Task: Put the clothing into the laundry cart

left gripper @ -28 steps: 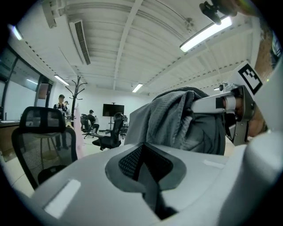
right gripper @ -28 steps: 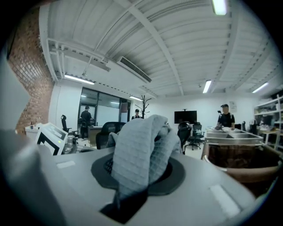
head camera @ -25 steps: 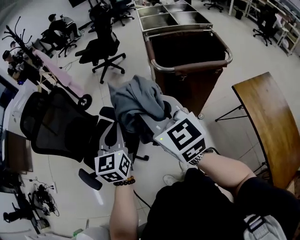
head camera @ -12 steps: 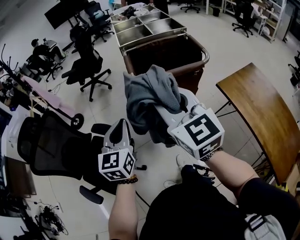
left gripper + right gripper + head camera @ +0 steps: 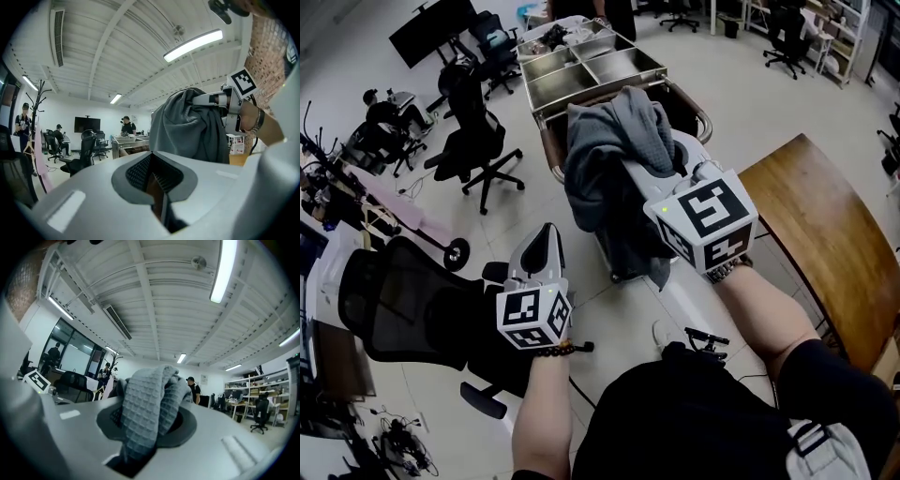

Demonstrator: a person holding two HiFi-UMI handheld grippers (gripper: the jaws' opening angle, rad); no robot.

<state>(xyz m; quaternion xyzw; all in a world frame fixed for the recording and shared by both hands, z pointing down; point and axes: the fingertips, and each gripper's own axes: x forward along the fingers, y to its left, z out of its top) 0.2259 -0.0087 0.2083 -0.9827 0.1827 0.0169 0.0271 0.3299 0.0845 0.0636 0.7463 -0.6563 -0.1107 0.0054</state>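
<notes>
A grey waffle-knit garment (image 5: 614,155) hangs bunched from my right gripper (image 5: 652,159), which is shut on it; the cloth hides the fingertips. In the right gripper view the garment (image 5: 147,404) fills the gap between the jaws of the right gripper (image 5: 147,427). It hangs in front of the brown laundry cart (image 5: 705,120), whose metal rim shows on both sides of the cloth. My left gripper (image 5: 546,242) is lower left, shut and empty. The left gripper view shows its jaws closed, with the garment (image 5: 187,129) ahead to the right.
Steel compartment trays (image 5: 581,61) lie beyond the cart. A wooden table (image 5: 820,239) stands at the right. A black mesh chair (image 5: 403,300) is under my left arm, another office chair (image 5: 478,141) is farther left, and people sit at the far left (image 5: 380,108).
My right gripper has carried the garment up and forward, so it now hangs in front of the cart's rim. The cart looks nearer. The left gripper stays shut and low.
</notes>
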